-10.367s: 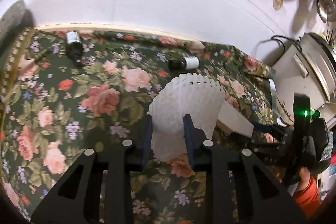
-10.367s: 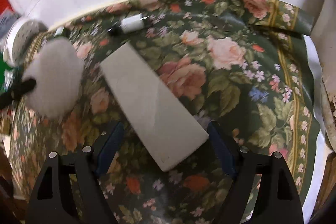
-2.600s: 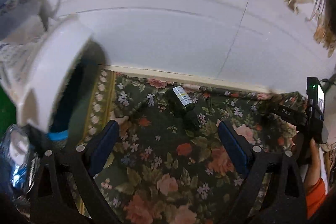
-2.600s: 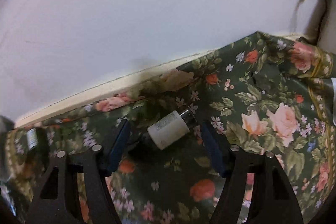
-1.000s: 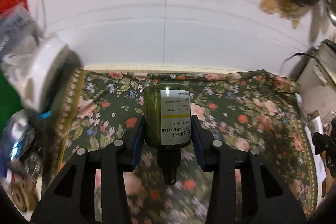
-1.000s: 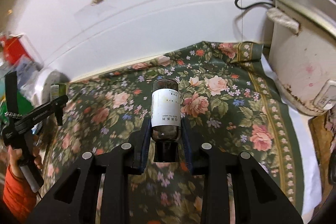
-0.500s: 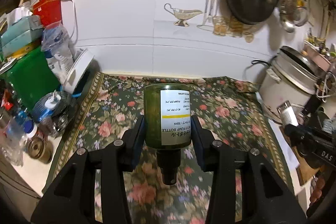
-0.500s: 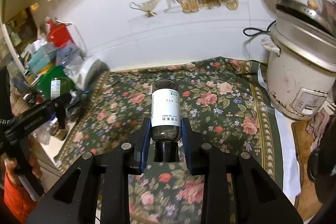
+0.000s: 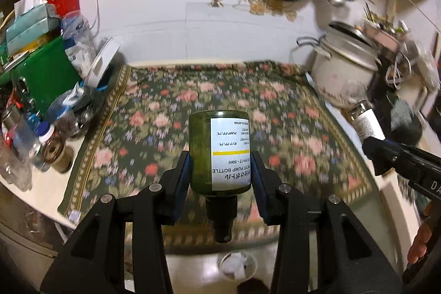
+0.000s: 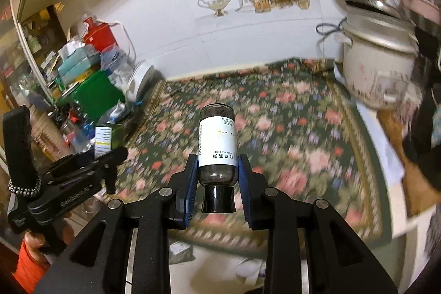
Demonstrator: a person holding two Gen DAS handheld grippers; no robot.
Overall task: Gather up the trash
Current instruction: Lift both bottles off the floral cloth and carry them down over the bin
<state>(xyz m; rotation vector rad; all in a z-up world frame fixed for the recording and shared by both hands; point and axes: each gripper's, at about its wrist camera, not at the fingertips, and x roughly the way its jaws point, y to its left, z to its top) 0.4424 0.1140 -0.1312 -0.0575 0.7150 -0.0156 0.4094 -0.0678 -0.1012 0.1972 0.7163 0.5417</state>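
Green glass fills the middle of the left wrist view: the green bottle [image 9: 219, 153] with a white label sits between the 2 blue pads of the left gripper [image 9: 220, 167], which press on its sides, and its black cap points back toward the camera. The right gripper [image 10: 217, 172] is closed the same way on the dark bottle [image 10: 217, 148], a slimmer one with a white label and a black cap. Both bottles are held in the air above the flowered cloth [image 9: 154, 128] on the table. Below the table edge, on the floor, a small bin [image 9: 238, 265] with white crumpled paper stands. A pale rice cooker [image 10: 380, 73] stands at the right end of the cloth.
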